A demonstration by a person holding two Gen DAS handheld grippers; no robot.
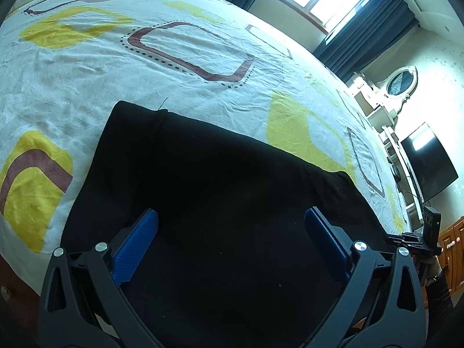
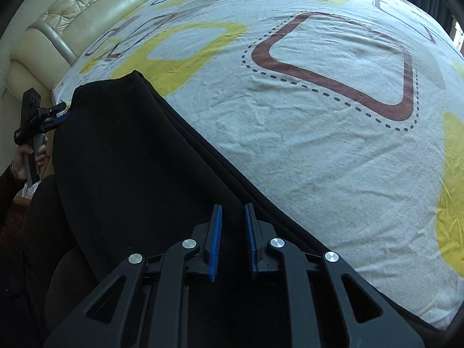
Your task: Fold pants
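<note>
Black soft pants [image 1: 232,191] on crumpled patterned sheet [image 1: 87,92]

beyond the left gripper [image 1: 230,223], whose jaws stand wide, the black pants [image 1: 220,191] fill the gap between the jaws and spread out past both tips. further ahead lies bare, wrinkled bedsheet [image 1: 174,92], with nothing standing on it. ahead of the right gripper [image 2: 233,214], whose jaws are nearly together over the pants' edge, the sheet is likewise open; a padded headboard [image 2: 95,8] closes off the far left.
</note>
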